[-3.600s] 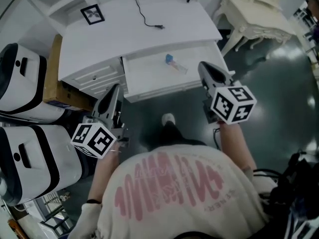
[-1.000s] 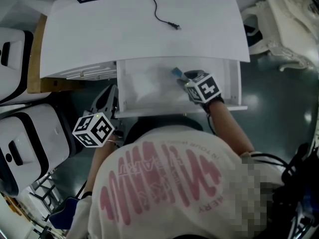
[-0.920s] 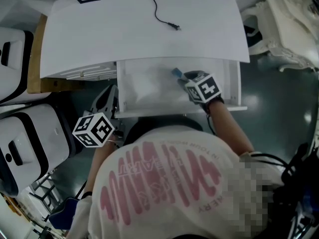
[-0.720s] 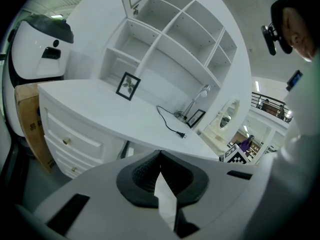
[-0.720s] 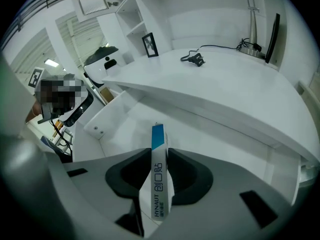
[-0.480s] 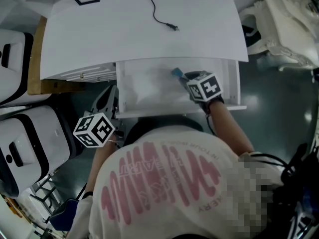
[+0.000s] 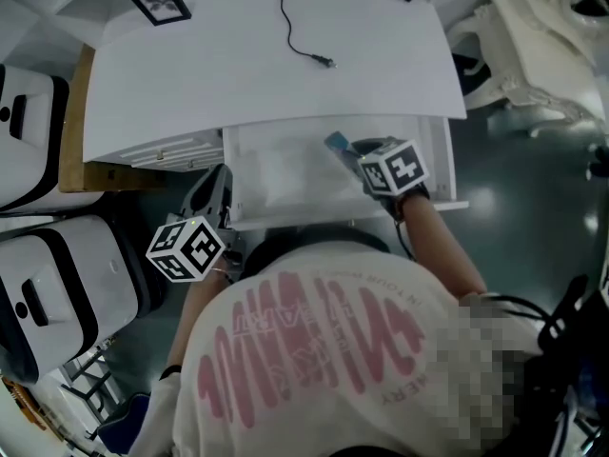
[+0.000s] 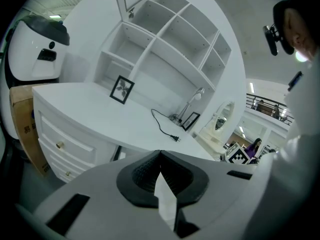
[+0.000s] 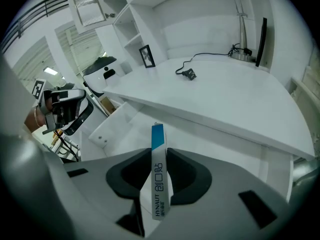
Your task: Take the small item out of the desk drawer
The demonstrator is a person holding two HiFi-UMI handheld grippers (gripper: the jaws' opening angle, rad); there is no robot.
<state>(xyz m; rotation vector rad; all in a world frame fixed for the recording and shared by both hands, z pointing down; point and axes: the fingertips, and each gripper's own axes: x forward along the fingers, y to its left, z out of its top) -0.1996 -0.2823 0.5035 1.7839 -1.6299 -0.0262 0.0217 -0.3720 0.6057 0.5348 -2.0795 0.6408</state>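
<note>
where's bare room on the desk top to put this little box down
Widest bare patch: desk top between the picture frame and the cable plug, down to the front edge. Also right of the plug. Back corner where the cable starts is crowded.

Slim blue-tipped white box (image 9: 157, 186) edge-on between right tongs (image 9: 158, 156)

The head view looks steeply down from over the person's shoulders onto the desk (image 7: 238, 74) and its open drawer (image 7: 285, 171). The left gripper view faces up from low before the desk, left of the drawer. The right gripper view sits close over the drawer. All three share the cable (image 7: 325, 62) on the desk.
</note>
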